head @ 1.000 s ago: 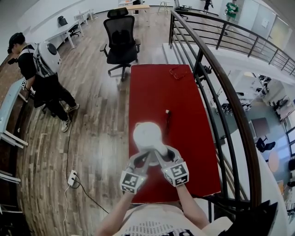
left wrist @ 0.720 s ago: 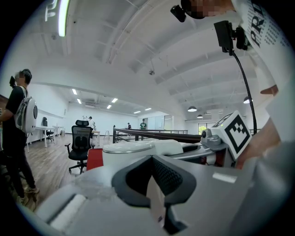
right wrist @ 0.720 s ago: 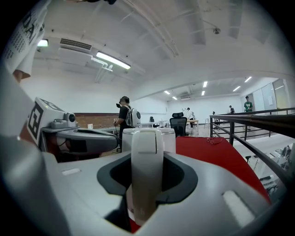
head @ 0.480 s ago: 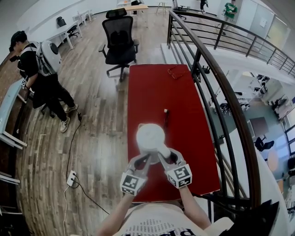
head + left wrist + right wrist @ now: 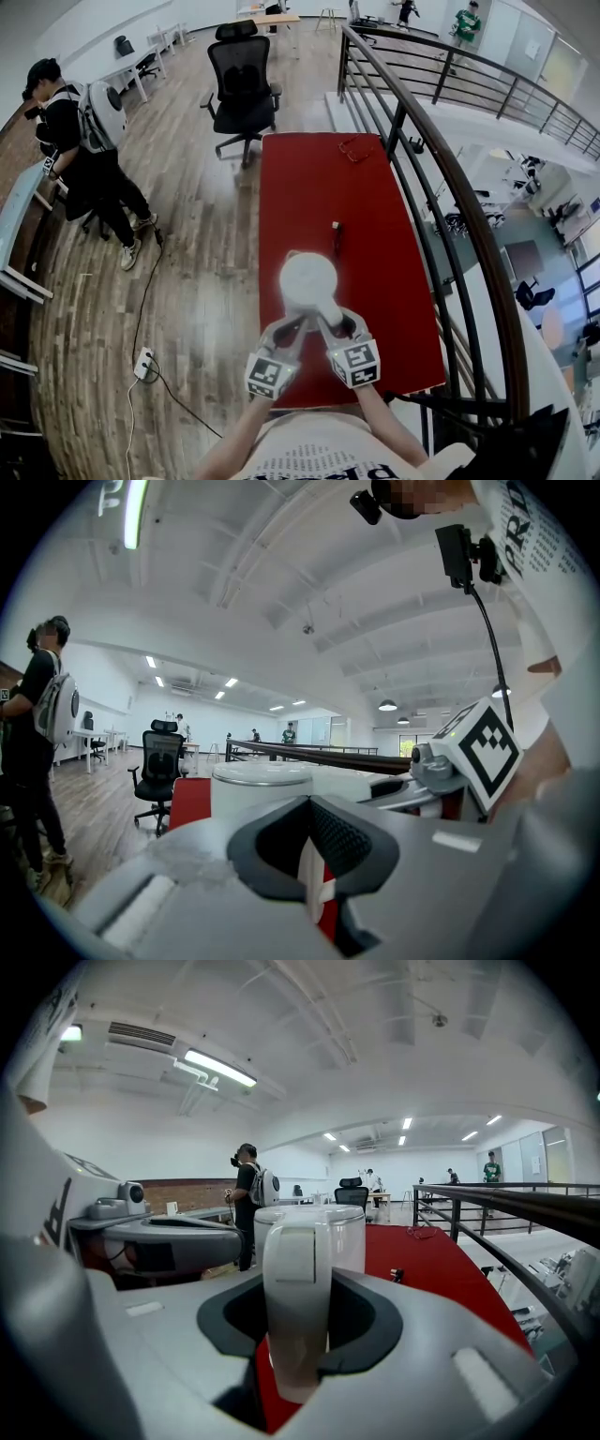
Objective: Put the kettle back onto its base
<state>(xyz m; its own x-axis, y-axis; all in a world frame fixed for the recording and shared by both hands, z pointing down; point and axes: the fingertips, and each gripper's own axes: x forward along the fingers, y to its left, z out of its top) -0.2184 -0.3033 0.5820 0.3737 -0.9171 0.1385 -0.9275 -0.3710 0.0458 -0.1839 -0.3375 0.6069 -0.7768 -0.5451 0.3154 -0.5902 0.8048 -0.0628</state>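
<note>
a: while the right gripper (image 5: 300, 1330) is clamped on the handle (image 5: 296, 1269), where does the kettle (image 5: 307, 278) lie from it?

b: straight ahead, on the far side of the jaws. the handle stands upright between the pads, its long axis vertical, and the white body rises just beyond it. seen from the head view, the kettle is over the near half of the red table (image 5: 309, 178), roughly on its middle line, with the handle turned to the near side.

a: and the left gripper (image 5: 312, 855)?

b: it sits just beside the right one, at the kettle's near left. its jaws are drawn almost together, with only a slit between them, and nothing can be made out clamped there. the kettle's side shows just past their tips. so the right hand is the one carrying the load.

a: where is the base?

b: no view shows it apart from the kettle. a thin dark cord (image 5: 335, 239) runs along the table from the far right toward the kettle, so the base probably lies right under it, hidden by the body. whether the kettle is seated or hangs just above cannot be told.

a: so what does the move turn on?

b: on keeping the kettle's axis upright and directly over that hidden spot. judged from this, what is left is a straight descent with no sideways shift, and a tilted handle would bring the bottom down crooked.
</note>
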